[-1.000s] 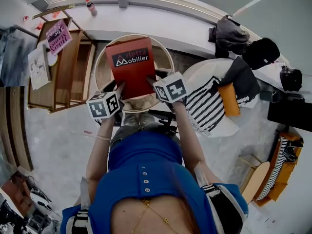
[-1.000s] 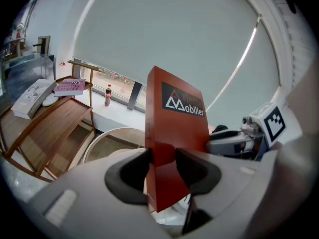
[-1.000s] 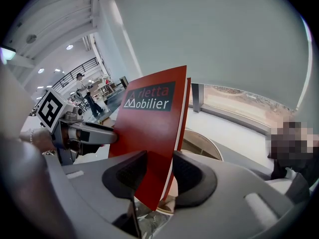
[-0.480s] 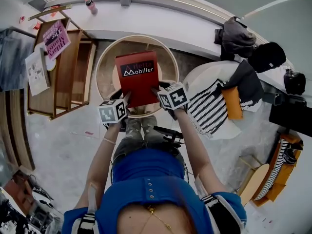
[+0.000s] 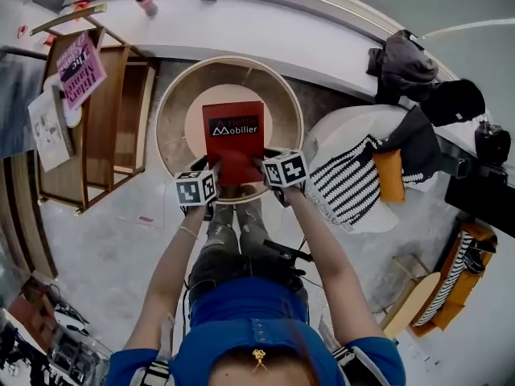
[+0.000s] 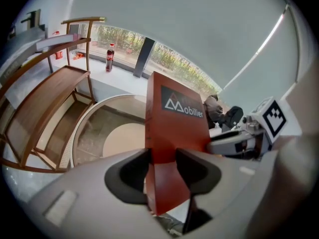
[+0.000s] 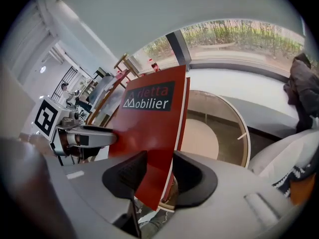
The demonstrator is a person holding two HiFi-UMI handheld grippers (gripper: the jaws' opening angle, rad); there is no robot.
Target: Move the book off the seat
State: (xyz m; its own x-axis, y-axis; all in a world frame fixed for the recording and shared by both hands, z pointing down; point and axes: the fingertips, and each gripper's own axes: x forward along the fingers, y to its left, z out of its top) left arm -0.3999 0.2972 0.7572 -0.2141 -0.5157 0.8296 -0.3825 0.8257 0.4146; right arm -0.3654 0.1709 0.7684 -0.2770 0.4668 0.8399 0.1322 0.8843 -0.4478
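Currently the red book point(image 5: 233, 135) is airborne, gripped along its near edge by both tongs. The left tongs point(image 6: 162, 169) are closed on the lower left corner and the right tongs point(image 7: 156, 176) on the lower right corner. In each gripper view the pads press against the cover.

Progress, judged: the lift is done. The book hangs directly above the round seat point(image 5: 199, 112), so carrying it aside and setting it down remain. No destination is evident (the wooden rack point(image 5: 121, 111) at left is one candidate).

Views compared: only the head view shows the book centred over the seat cushion. The gripper views show it reared up nearly on end, with the seat well below. The right gripper view also shows the white page edge point(image 7: 180, 118), whereas the left gripper view shows red cover only.
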